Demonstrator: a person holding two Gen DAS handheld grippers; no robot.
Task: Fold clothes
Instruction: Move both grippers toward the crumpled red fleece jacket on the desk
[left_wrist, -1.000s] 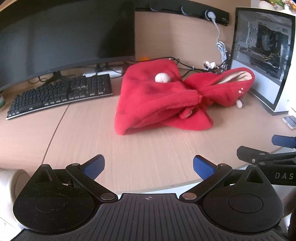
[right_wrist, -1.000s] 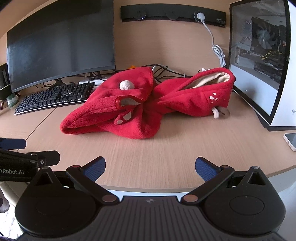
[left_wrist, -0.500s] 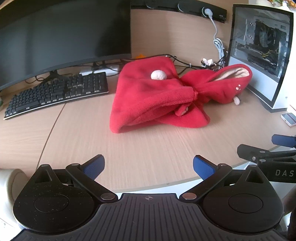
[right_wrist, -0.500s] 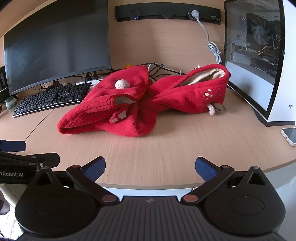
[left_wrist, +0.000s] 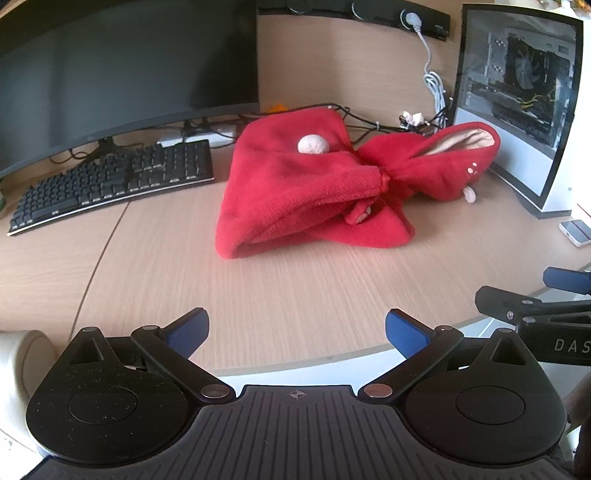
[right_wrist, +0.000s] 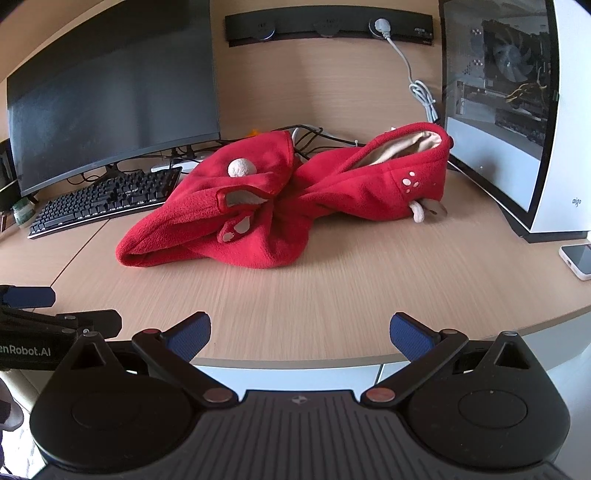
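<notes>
Approach step, imo: left gripper (left_wrist: 297, 328) & right gripper (right_wrist: 300, 330) both wide, empty, well short of the crumpled red fleece (right_wrist: 280, 199). Next: spread it flat on desk (right_wrist: 332, 295).

The garment (left_wrist: 295, 192) is a red fleece piece, crumpled in a loose heap on the wooden desk (left_wrist: 258, 295), well ahead of both claws and touching neither. From the left claw it lies ahead and slightly right; from the right claw, ahead and slightly left. A pale pom-pom (right_wrist: 242, 168) sits on top of the nearer bunched half. The far right end opens into a hood (right_wrist: 402, 147) with a cream lining, marked by small pale paw-print dots (right_wrist: 410, 182). A paw-shaped patch (right_wrist: 236, 229) shows on a fold near the middle. The fabric twists at its centre, unfolded.
</notes>
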